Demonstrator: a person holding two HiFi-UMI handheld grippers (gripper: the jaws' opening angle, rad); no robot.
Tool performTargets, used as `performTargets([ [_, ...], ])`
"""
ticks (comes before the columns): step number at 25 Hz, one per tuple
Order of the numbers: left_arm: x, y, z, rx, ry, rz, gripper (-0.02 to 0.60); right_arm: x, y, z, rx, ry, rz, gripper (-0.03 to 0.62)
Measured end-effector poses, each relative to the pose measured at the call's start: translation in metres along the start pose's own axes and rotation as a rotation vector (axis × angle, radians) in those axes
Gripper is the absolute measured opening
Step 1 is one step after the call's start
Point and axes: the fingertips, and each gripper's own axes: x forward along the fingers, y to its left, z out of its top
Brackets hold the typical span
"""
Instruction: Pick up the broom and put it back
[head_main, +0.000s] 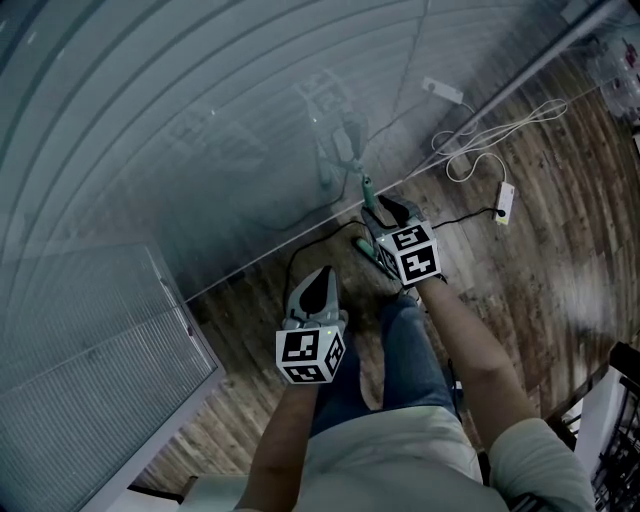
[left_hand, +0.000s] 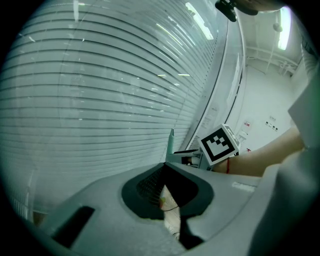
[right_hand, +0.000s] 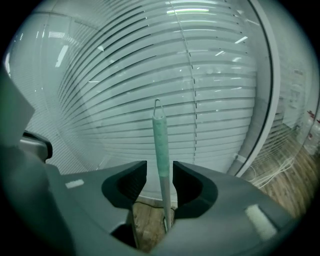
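1. Broom (right_hand: 161, 142): only the handle shows. It is a slim round pole with a pale green textured sleeve and a small loop at the top. It stands almost upright against the glass wall (head_main: 200, 120), between the right gripper's jaws. Its lower end and head are hidden behind the gripper body.
2. Right gripper (right_hand: 159, 172): smooth grey moulded shell with dark ribbed pads. The jaws stand wide. The handle runs close by the right pad, with a clear gap to the left pad, so neither pad presses on it.
3. Left gripper (left_hand: 165, 167): same make, jaws drawn together at the tips with nothing between them. It is held low and apart from the broom, beside the person's blue-trousered leg (head_main: 405, 350).
4. Glass wall: glossy, with horizontal slatted blinds behind it and reflections muddling its surface.
5. Floor (head_main: 540, 270): dark wood-grain planks.
6. White cable (head_main: 480, 150): loose loops on the floor, leading to a white oblong block (head_main: 505, 200).
7. Dark wire rack (head_main: 622, 440): cut off at the frame edge, contents not discernible.
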Motion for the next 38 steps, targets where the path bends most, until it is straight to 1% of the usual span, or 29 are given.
performTargets([
  [10,-0.009,-0.007,-0.002,0.031,0.017,-0.038,0.003,-0.036,0.012,0.001,0.031,-0.039,-0.037,0.164],
  [14,-0.014,-0.013,-0.002,0.051,0.026,-0.071,0.003,-0.055,0.021,0.005,0.049,-0.077,-0.062,0.164],
  [26,-0.032,-0.027,0.005,0.09,0.05,-0.158,0.003,-0.106,0.042,0.01,0.1,-0.134,-0.141,0.164],
  [38,-0.052,-0.053,0.028,0.149,0.079,-0.268,0.003,-0.161,0.069,0.026,0.156,-0.189,-0.219,0.164],
])
